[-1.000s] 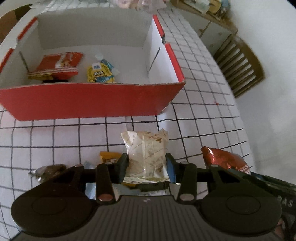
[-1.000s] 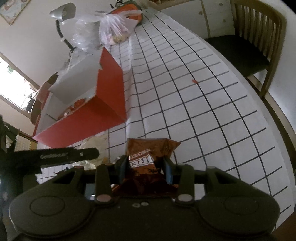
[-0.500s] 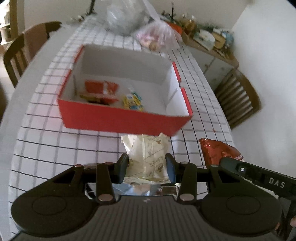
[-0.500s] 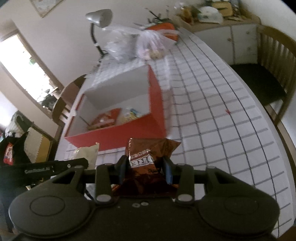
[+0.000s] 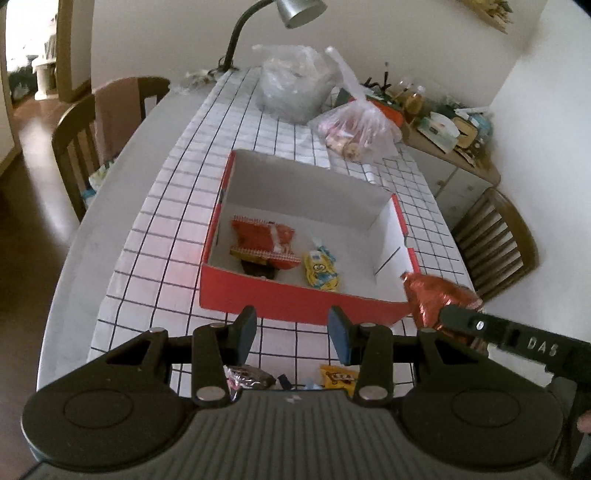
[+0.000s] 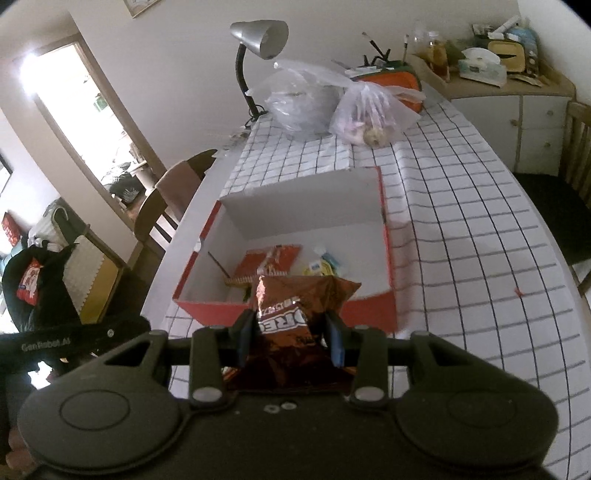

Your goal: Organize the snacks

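A red cardboard box with a white inside sits on the checked tablecloth; it also shows in the right wrist view. In it lie a red snack bag and a yellow cartoon packet. My left gripper is open and empty, raised in front of the box's near wall. My right gripper is shut on a brown Oreo bag, held above the box's near edge; the bag shows at the right of the left wrist view. A dark wrapped snack and a yellow packet lie under my left gripper.
Two plastic bags and a desk lamp stand at the table's far end. Wooden chairs stand on both sides. A cluttered sideboard is at the far right.
The pale wrapped snack that my left gripper held is gone from its fingers and out of view. Both grippers have risen higher above the table; the right still holds the Oreo bag.
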Action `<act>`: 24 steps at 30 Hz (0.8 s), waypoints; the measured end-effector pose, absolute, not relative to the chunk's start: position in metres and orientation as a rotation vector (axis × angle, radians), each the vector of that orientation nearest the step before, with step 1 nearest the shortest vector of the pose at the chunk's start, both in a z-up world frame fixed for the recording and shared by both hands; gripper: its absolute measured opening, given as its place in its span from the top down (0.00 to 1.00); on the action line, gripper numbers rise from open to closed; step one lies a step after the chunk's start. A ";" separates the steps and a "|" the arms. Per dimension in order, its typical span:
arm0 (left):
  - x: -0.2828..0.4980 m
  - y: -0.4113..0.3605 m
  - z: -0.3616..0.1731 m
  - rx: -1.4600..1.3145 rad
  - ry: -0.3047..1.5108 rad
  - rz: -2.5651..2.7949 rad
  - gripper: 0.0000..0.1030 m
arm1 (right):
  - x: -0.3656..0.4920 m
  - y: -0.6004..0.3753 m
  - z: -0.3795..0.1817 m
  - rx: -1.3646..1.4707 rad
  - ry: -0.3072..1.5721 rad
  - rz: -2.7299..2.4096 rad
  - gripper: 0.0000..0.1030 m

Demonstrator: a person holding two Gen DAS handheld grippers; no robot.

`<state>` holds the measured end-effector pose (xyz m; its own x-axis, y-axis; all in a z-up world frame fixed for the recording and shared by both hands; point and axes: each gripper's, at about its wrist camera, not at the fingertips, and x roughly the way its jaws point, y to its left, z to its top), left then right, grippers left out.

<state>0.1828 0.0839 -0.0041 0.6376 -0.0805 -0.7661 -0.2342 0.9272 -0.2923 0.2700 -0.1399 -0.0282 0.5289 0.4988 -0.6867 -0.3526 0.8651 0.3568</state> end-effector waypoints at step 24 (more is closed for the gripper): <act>0.218 0.081 -0.108 -0.426 1.137 0.139 0.32 | 0.274 -0.180 -0.078 0.221 0.998 0.491 0.63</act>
